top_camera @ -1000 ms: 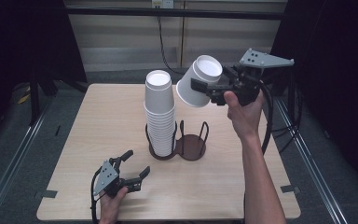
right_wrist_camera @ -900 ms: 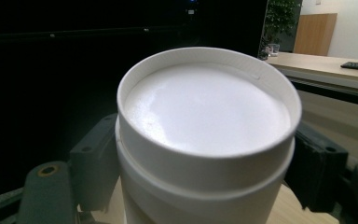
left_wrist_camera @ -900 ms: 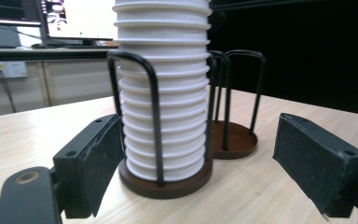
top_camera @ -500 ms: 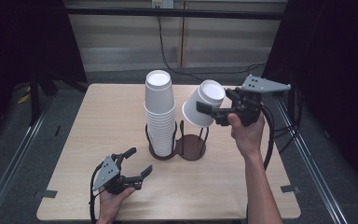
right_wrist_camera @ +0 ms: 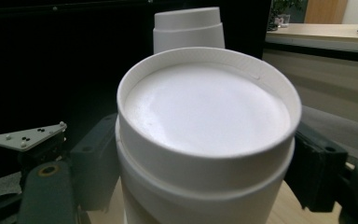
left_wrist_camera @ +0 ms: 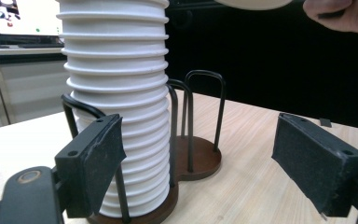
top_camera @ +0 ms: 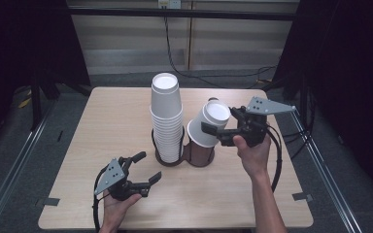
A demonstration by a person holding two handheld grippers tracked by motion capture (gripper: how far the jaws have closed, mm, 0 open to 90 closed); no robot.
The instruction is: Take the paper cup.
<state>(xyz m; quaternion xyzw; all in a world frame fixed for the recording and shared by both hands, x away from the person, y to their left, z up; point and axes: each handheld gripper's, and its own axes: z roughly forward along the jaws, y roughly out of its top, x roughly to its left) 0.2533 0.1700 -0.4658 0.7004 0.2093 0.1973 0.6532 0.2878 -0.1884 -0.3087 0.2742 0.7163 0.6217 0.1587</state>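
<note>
A tall stack of upturned white paper cups (top_camera: 166,119) fills the left bay of a dark wire cup holder (top_camera: 202,156); its right bay has a bare brown base. My right gripper (top_camera: 214,132) is shut on a single white cup (top_camera: 209,122), held bottom up and tilted, its rim just above the right bay. In the right gripper view the cup (right_wrist_camera: 205,140) sits between both jaws, with the stack's top (right_wrist_camera: 189,27) behind it. My left gripper (top_camera: 138,170) rests open on the table in front of the holder. Its view shows the stack (left_wrist_camera: 121,93) and the bare bay (left_wrist_camera: 198,158) beyond the open jaws.
The holder stands mid-table on a light wooden table (top_camera: 102,126). Cables trail from both grippers; the right one loops over the table's right side (top_camera: 277,160). Dark floor and metal rails surround the table.
My right gripper has come down and toward the holder with the cup, from above the stack's height to just over the right bay. The left gripper has hardly moved.
</note>
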